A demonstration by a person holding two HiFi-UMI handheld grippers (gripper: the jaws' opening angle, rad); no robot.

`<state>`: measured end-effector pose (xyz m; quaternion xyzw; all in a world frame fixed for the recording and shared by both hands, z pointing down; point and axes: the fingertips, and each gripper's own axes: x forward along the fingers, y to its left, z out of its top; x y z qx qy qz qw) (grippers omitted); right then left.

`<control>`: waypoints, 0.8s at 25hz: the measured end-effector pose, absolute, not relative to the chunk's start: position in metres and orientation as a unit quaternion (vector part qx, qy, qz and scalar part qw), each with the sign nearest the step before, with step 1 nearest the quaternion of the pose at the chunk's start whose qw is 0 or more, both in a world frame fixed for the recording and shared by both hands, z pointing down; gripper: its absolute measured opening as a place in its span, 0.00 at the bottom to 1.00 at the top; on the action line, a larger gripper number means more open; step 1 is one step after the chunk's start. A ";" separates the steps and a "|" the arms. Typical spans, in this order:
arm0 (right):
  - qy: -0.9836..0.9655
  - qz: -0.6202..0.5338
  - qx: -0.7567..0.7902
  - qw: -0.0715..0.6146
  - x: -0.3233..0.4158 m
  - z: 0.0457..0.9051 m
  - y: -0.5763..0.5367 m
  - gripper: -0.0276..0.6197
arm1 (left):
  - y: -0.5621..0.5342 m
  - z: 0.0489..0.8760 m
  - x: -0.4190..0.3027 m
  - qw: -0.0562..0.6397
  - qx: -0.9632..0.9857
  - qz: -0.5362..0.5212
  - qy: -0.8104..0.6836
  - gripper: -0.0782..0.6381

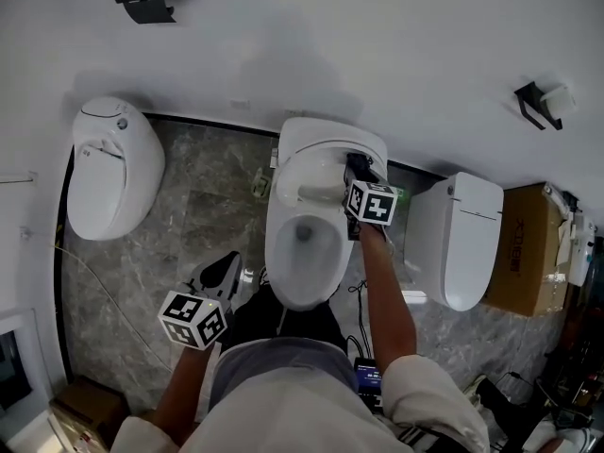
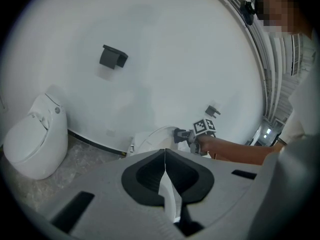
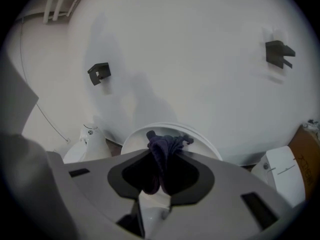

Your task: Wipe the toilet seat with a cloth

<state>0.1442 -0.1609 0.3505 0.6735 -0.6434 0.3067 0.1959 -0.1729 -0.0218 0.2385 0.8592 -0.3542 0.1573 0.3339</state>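
Right gripper (image 3: pixel 160 176) is clamped on the dark cloth (image 3: pixel 162 146), which I'm holding over the back of the toilet seat (image 1: pixel 280 243). Left gripper (image 2: pixel 165 156) is pressed together, empty, low over the floor (image 1: pixel 189 215).

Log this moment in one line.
right claw: shut on dark cloth, near toilet seat rear | left claw: shut, empty, aside

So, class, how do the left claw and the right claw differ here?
The left claw is shut and empty; the right claw grips a dark cloth. The left claw hangs beside the toilet; the right claw reaches over it. Both are shut.
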 end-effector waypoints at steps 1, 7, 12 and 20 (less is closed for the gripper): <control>-0.647 0.307 0.671 0.190 0.142 0.348 -0.161 0.19 | -0.022 0.239 -0.170 0.330 0.862 0.159 -0.351 0.12; -0.665 0.316 0.658 0.156 0.129 0.329 -0.147 0.19 | -0.037 0.238 -0.143 0.290 0.882 0.164 -0.334 0.12; -0.683 0.293 0.651 0.156 0.115 0.310 -0.131 0.19 | -0.067 0.241 -0.106 0.239 0.902 0.172 -0.314 0.12; -0.689 0.292 0.649 0.140 0.118 0.289 -0.103 0.19 | -0.125 0.258 -0.034 0.175 0.922 0.198 -0.282 0.12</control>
